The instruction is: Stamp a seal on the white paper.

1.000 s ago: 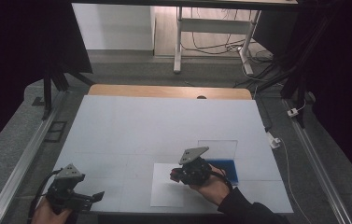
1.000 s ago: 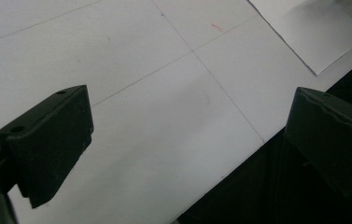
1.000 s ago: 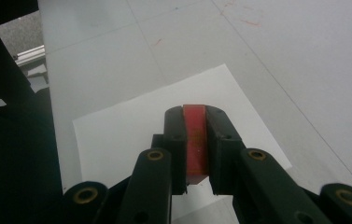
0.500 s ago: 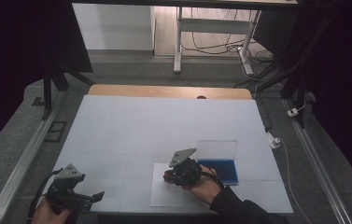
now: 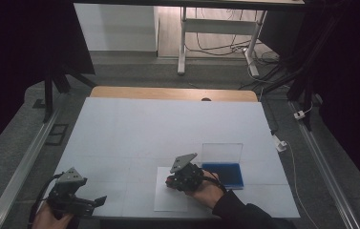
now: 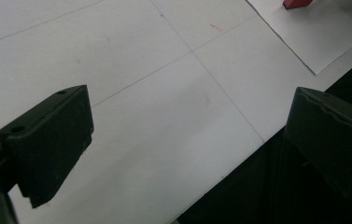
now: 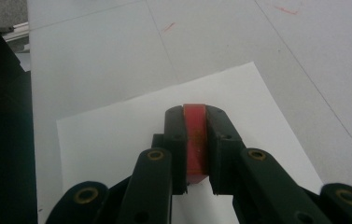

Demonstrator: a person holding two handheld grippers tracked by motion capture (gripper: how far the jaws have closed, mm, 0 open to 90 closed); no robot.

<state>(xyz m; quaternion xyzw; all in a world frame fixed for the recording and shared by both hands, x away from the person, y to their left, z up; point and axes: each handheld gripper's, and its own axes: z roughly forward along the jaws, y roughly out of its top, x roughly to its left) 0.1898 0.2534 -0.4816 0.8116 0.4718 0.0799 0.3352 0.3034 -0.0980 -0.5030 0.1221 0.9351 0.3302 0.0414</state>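
Red block clamped in the right gripper over the paper sheet.

High view: the right gripper (image 5: 170, 182) hovers low over the sheet (image 5: 168, 200), just left of the blue box (image 5: 223, 175) with its clear lid upright; the left gripper (image 5: 99, 200) sits well left of the sheet at the white bench's (image 5: 168, 124) near edge; grey floor and dark curtains surround it.
Left gripper view: jaws stand wide apart, nothing between them; the block (image 6: 297, 3) lies above the sheet.
Right gripper view: jaws pressed on the block (image 7: 195, 140), its long axis running along them, pointing away.
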